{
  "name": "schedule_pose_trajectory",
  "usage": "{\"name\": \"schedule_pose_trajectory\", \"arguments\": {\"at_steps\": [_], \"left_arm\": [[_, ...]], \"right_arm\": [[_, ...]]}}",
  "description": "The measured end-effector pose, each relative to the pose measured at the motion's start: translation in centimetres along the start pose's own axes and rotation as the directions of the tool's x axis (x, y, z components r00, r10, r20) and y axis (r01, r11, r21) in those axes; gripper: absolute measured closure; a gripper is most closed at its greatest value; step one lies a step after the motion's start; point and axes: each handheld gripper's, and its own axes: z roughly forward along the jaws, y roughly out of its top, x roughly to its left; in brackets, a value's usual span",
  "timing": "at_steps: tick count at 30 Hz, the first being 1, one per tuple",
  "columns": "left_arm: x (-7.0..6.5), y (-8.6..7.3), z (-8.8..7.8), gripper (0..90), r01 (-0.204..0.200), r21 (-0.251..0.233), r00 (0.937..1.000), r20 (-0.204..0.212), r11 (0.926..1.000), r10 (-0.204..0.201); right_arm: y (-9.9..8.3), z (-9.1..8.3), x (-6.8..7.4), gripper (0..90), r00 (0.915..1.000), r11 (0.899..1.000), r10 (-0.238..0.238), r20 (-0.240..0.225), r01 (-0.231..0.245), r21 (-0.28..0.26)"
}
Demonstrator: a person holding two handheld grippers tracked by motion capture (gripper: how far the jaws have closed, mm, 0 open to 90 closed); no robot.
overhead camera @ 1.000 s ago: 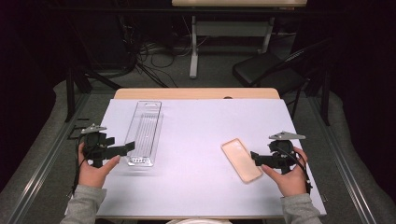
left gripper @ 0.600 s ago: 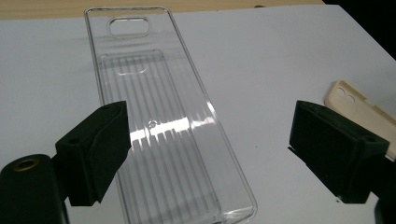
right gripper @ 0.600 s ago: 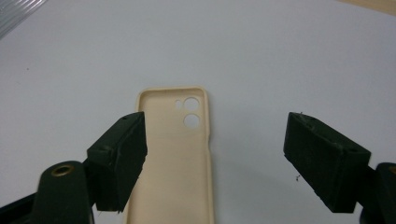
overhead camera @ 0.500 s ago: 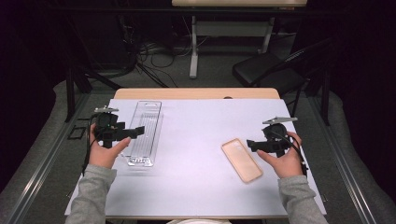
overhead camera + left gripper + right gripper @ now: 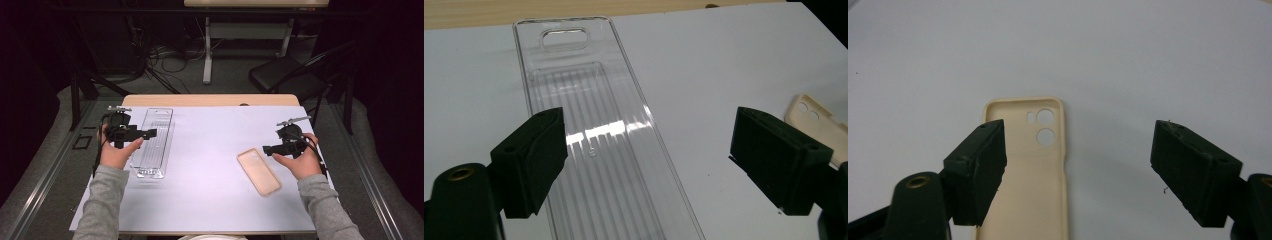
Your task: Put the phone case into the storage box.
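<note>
Jaws of the left gripper [image 5: 150, 133] and the right gripper [image 5: 266, 149] are held wide apart, empty, after closing slightly. On the white paper-covered table [image 5: 215, 130], a beige rubber phone case [image 5: 258, 171] lies before the right gripper, a long clear plastic tray [image 5: 153, 142] under the left. Beyond, 1 black folding chair [image 5: 285, 75] and cables [image 5: 160, 55] are seen.

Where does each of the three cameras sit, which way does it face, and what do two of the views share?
High view: above the person's side, facing forward and down on the table; both forearms, left tongs, right tongs show.
Left gripper view: rides the left tongs, looking along open jaws at the clear tray.
Right gripper view: rides the right tongs, looking along open jaws at the phone case.
Shared: the left gripper view also catches the phone case; the high view shows tray and case.
</note>
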Motion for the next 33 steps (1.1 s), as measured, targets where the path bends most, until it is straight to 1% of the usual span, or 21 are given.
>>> {"name": "schedule_pose_trajectory", "arguments": {"at_steps": [3,4,5,6,7,8,10,11,14,15,16,19,21,23,24,25,26,29,31,32,33], "left_arm": [[0.2,0.2,0.1,15.2,0.013,0.002,0.9998,0.011,0.9999,-0.013],[0.3,0.4,0.2,15.3,0.007,-0.001,1.0000,0.004,1.0000,-0.007],[0.3,0.4,0.2,15.2,0.007,-0.001,1.0000,0.004,1.0000,-0.007],[0.3,0.4,0.3,15.3,0.000,0.005,1.0000,-0.004,1.0000,0.000],[0.3,0.4,0.3,15.3,0.001,0.005,1.0000,-0.004,1.0000,-0.001],[0.3,0.4,0.3,15.2,0.001,0.006,1.0000,-0.004,1.0000,-0.001],[0.2,0.4,0.3,15.3,-0.006,0.001,1.0000,0.000,1.0000,0.006],[0.2,0.4,0.2,15.3,-0.009,0.000,1.0000,-0.002,1.0000,0.009],[0.3,0.3,0.1,15.6,-0.012,-0.002,0.9999,-0.001,0.9999,0.012],[0.3,0.3,0.1,15.6,-0.012,-0.002,0.9999,-0.001,0.9999,0.012],[0.3,0.3,0.1,15.6,-0.011,-0.004,0.9999,-0.001,0.9999,0.011],[0.1,0.2,0.3,15.6,-0.017,0.001,0.9999,0.002,0.9999,0.017],[0.1,0.2,0.4,15.5,-0.026,0.010,0.9997,0.005,0.9996,0.026],[-0.1,0.2,0.6,15.6,-0.027,0.010,0.9996,0.003,0.9996,0.027],[-0.1,0.2,0.6,15.6,-0.029,0.012,0.9996,0.003,0.9995,0.029],[-0.1,0.2,0.6,15.6,-0.029,0.014,0.9996,0.002,0.9995,0.029],[-0.2,0.2,0.6,15.6,-0.030,0.015,0.9996,0.000,0.9994,0.030],[-0.2,0.1,0.6,15.6,-0.031,0.013,0.9995,-0.007,0.9994,0.031],[-0.1,0.1,0.6,15.6,-0.032,0.010,0.9994,-0.010,0.9994,0.032],[-0.1,0.1,0.6,15.6,-0.032,0.010,0.9994,-0.010,0.9994,0.032],[-0.1,0.1,0.5,15.6,-0.034,0.010,0.9993,-0.011,0.9994,0.034]], "right_arm": [[0.3,0.2,0.0,23.0,1.0000,1.000,0.007,0.007,-0.007,0.025],[0.5,0.5,0.1,23.7,1.0000,0.999,0.007,0.006,-0.007,0.045],[0.5,0.5,0.1,23.7,1.0000,0.999,0.007,0.006,-0.007,0.045],[0.8,0.9,0.2,23.8,1.0000,0.997,0.005,0.004,-0.006,0.073],[0.8,0.9,0.2,23.8,1.0000,0.997,0.005,0.004,-0.006,0.073],[0.9,1.2,0.3,26.3,1.0000,0.995,0.001,-0.002,-0.001,0.102],[1.2,1.6,0.5,29.8,0.9999,0.992,-0.008,-0.006,0.009,0.127],[1.2,1.6,0.5,29.8,0.9999,0.992,-0.008,-0.006,0.009,0.127],[1.7,2.0,0.7,38.7,0.9995,0.989,-0.026,-0.018,0.028,0.144],[1.9,2.1,0.8,41.8,0.9989,0.986,-0.030,-0.035,0.036,0.165],[1.9,2.1,0.8,41.8,0.9989,0.986,-0.030,-0.035,0.036,0.165],[2.0,2.7,1.2,42.4,0.9978,0.978,-0.040,-0.052,0.050,0.201],[2.0,2.9,1.2,43.0,0.9979,0.978,-0.037,-0.054,0.047,0.202],[1.9,3.3,1.3,46.2,0.9963,0.974,-0.051,-0.068,0.065,0.217],[1.8,3.6,1.4,46.6,0.9962,0.968,-0.057,-0.066,0.071,0.241],[1.8,3.6,1.4,46.6,0.9962,0.968,-0.057,-0.066,0.071,0.241],[1.7,3.7,1.5,47.8,0.9965,0.962,-0.063,-0.055,0.075,0.261],[1.6,4.2,1.5,50.6,0.9942,0.956,-0.093,-0.054,0.104,0.275],[1.7,4.3,1.4,55.9,0.9942,0.947,-0.100,-0.039,0.107,0.303],[1.6,4.5,1.3,57.5,0.9953,0.948,-0.088,-0.040,0.096,0.303],[1.6,4.6,1.2,58.6,0.9963,0.946,-0.078,-0.038,0.086,0.313]]}}
